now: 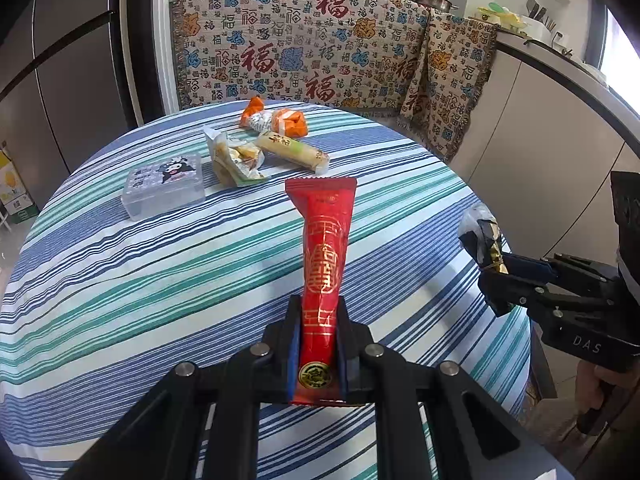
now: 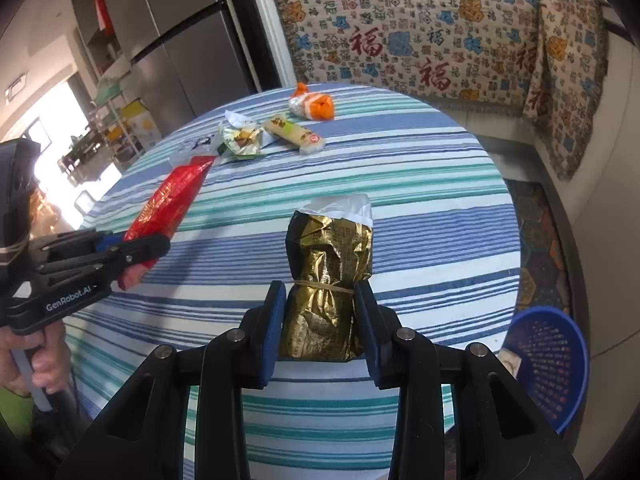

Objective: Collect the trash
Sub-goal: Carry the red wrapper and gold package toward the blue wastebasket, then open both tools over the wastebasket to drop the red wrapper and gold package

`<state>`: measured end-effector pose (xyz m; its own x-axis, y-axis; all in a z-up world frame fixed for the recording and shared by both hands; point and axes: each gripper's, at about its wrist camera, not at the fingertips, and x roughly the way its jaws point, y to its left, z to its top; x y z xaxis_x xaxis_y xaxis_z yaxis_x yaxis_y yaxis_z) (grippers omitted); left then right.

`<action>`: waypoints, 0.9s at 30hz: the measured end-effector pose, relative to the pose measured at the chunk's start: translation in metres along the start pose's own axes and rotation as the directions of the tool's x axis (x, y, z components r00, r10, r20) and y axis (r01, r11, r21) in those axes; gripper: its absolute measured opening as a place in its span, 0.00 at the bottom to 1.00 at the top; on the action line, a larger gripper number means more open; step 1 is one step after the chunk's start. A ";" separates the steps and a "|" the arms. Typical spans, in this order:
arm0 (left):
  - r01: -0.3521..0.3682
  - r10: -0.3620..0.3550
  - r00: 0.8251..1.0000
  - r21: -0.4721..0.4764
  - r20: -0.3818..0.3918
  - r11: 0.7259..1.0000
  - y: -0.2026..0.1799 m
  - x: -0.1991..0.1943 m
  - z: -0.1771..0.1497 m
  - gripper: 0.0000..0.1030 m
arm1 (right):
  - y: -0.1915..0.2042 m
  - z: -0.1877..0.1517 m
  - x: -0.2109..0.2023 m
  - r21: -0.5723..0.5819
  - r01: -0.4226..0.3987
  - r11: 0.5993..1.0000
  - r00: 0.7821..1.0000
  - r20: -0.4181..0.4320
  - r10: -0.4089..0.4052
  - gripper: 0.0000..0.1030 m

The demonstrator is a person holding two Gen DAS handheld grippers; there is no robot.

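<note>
My left gripper [image 1: 319, 312] is shut on a long red snack wrapper [image 1: 323, 256] and holds it above the striped round table [image 1: 160, 272]. It also shows in the right wrist view [image 2: 168, 208]. My right gripper [image 2: 320, 300] is shut on a crumpled gold wrapper [image 2: 328, 272] bound with a rubber band; it shows at the right of the left wrist view [image 1: 482, 242]. On the far side of the table lie an orange wrapper [image 1: 276, 120], a beige stick wrapper [image 1: 294, 151] and an opened green-and-white wrapper [image 1: 236, 158].
A clear plastic box [image 1: 164, 190] with a cartoon lid sits at the table's left. A blue basket [image 2: 548, 364] stands on the floor, right of the table. A patterned cloth [image 1: 312, 48] covers the counter behind. A grey fridge [image 2: 176, 40] stands at the back left.
</note>
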<state>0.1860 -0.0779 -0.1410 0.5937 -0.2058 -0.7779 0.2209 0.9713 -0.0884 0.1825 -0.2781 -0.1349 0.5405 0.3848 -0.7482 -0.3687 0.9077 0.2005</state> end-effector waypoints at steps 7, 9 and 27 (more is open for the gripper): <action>0.093 -0.093 0.996 0.075 -0.005 0.993 -0.052 0.006 0.015 0.14 | -0.046 0.003 -0.036 0.093 0.058 0.994 0.996 0.057 -0.063 0.35; 0.130 -0.130 0.991 0.097 -0.006 0.987 -0.072 0.009 0.022 0.14 | -0.070 0.003 -0.053 0.132 0.094 0.987 0.992 0.072 -0.104 0.35; 0.450 -0.412 0.886 0.185 -0.213 0.874 -0.282 0.113 0.042 0.14 | -0.283 -0.073 -0.094 0.395 0.286 0.873 0.958 -0.097 -0.270 0.35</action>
<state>0.2235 -0.3798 -0.1774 0.2706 -0.5570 -0.7852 0.6033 0.7337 -0.3126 0.1814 -0.5836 -0.1675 0.5441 0.1071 -0.8321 0.1315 0.9687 0.2106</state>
